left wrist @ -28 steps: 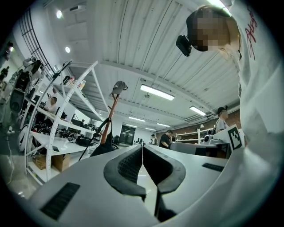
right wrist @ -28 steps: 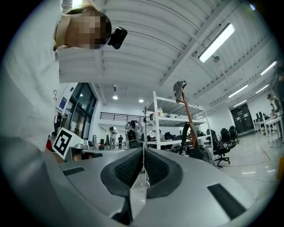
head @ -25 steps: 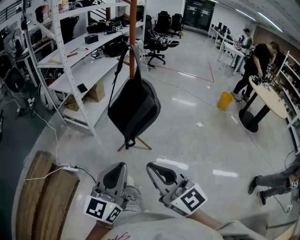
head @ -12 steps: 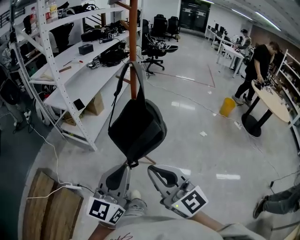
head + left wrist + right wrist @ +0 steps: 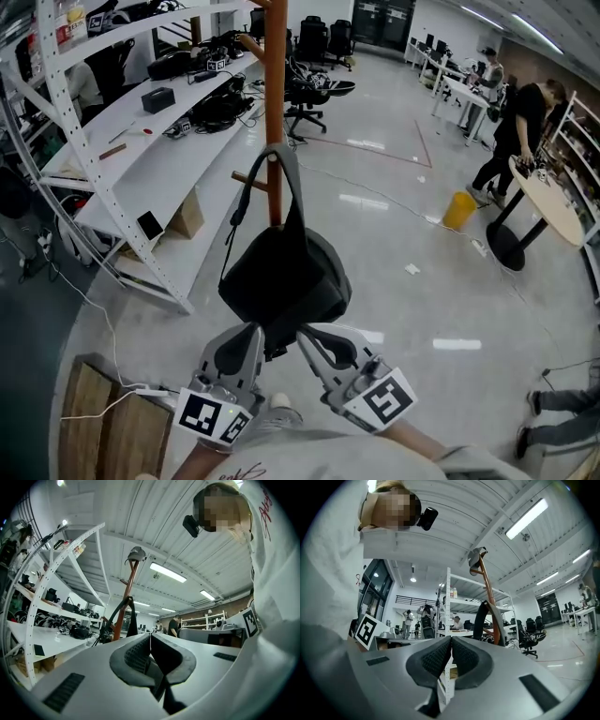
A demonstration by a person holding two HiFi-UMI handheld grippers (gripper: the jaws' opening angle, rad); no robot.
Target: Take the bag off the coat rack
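Bag (image 5: 281,277): black and soft-sided. It hangs by its straps from a side peg of the coat rack (image 5: 275,84), with its body against the pole and clear of the floor.

Coat rack: orange-brown pole with angled pegs. It stands on the glossy floor (image 5: 394,300) just beside the white shelf (image 5: 141,122).

Left gripper (image 5: 246,339): held low in the head view, just under the bag's lower edge and pointing up at it. Its jaws are closed together with nothing between them, as its own view shows.

Right gripper (image 5: 317,342): beside the left one and aimed the same way. Its jaws are also pressed together and empty. The bag's strap and the pole show beyond them in its own view.

Shelf: carries dark equipment and small boxes, with a cardboard box (image 5: 189,211) on the floor below it.

Other items: office chair (image 5: 314,94) behind the rack and a yellow bin (image 5: 457,208) to the right. A person in black (image 5: 516,131) leans over a round desk (image 5: 548,202). Wooden boards (image 5: 103,431) lie at lower left.
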